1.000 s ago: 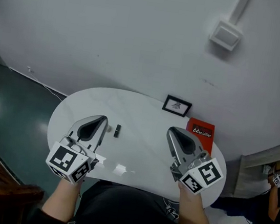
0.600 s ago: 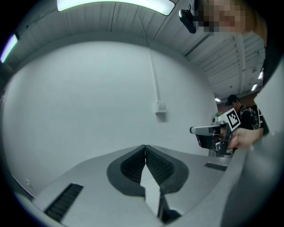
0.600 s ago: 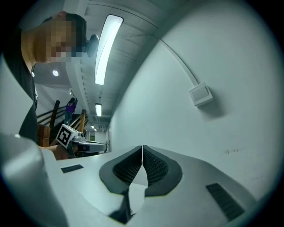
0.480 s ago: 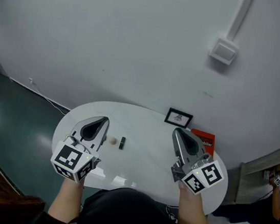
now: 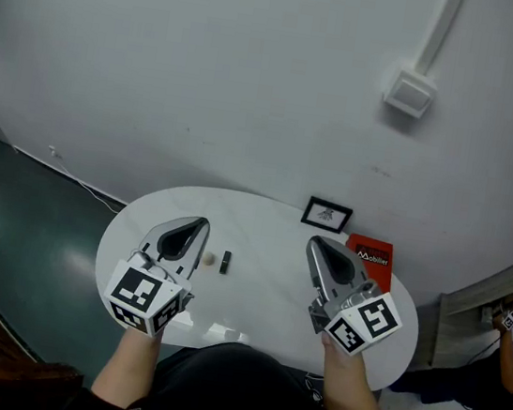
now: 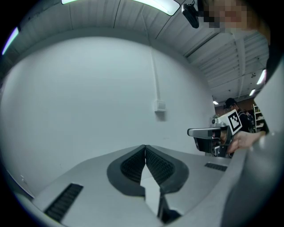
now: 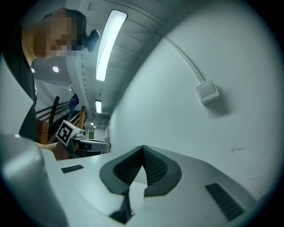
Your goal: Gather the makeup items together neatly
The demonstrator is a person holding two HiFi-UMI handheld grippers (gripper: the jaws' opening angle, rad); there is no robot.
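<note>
In the head view a small dark makeup stick (image 5: pixel 225 262) and a small pale round item (image 5: pixel 208 260) lie on the white oval table (image 5: pixel 263 229). My left gripper (image 5: pixel 199 224) is held over the table's left part, just left of those two items, with its jaws shut and nothing between them. My right gripper (image 5: pixel 312 242) hovers over the table's right part, shut and empty too. In the left gripper view my left gripper (image 6: pixel 144 147) points up at the wall and the right gripper (image 6: pixel 208 133) shows at the right. In the right gripper view my right gripper (image 7: pixel 142 148) also faces the wall.
A small black-framed picture (image 5: pixel 327 216) stands at the table's far edge. A red booklet (image 5: pixel 369 253) lies on the right side of the table. On the wall above, a white box (image 5: pixel 411 93) hangs with a cable duct. A person crouches at the far right (image 5: pixel 509 330).
The view has tilted so the table sits lower in the frame. Both grippers stay over the table; the left one has drifted slightly right, toward the two small items.
</note>
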